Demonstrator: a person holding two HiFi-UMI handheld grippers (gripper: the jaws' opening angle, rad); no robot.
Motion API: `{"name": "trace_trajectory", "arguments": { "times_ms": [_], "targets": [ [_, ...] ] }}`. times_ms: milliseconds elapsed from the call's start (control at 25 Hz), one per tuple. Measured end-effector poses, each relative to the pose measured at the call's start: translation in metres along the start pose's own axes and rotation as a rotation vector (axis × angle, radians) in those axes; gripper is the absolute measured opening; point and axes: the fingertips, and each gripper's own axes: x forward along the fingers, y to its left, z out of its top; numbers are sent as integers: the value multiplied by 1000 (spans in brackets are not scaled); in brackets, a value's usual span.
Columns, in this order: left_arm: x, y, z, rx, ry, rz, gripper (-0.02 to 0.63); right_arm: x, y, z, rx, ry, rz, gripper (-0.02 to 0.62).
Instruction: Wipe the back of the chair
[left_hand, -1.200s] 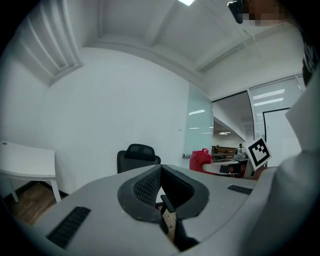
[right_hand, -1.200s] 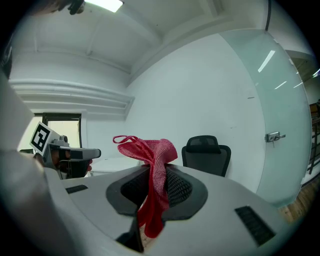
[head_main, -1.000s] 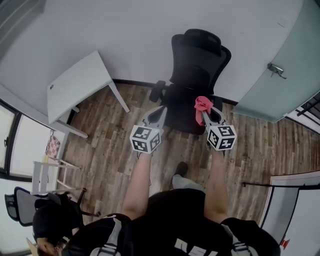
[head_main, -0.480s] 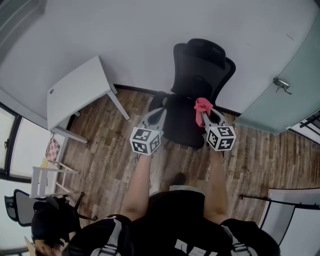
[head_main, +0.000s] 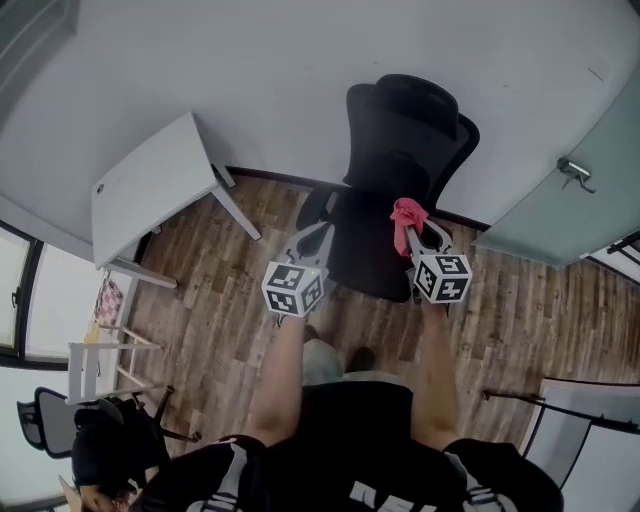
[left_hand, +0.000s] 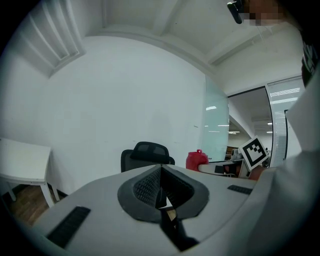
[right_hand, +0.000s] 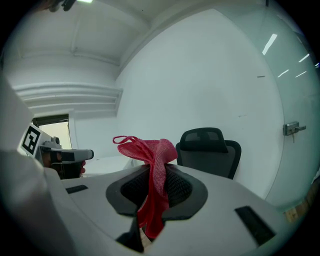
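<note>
Right tool (head_main: 413, 236) clamps a red mesh cloth (head_main: 406, 212); left tool (head_main: 319, 230) closed, empty. Black mesh-back office chair (head_main: 405, 140) faces the person, backrest upright.

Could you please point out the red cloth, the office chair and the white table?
red cloth (right_hand: 157, 150): right gripper view, its bunched top.
office chair (head_main: 400, 150): head view, its backrest.
white table (head_main: 150, 185): head view, its tabletop.
</note>
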Motion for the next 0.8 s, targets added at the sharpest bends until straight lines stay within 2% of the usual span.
{"name": "trace_trajectory", "arguments": {
  "times_ms": [160, 280, 640, 800],
  "targets": [
    [28, 29, -5, -20, 11, -15, 21, 34, -8, -2, 8, 12, -15, 84],
    [62, 54, 1, -26, 13, -58, 21, 67, -18, 7, 13, 6, -48, 84],
    [167, 147, 71, -49, -30, -204, 21, 191, -38, 82, 44, -56, -161, 84],
    [192, 178, 79, -37, -9, -241, 21, 232, -35, 89, 58, -53, -199, 84]
  ]
}}
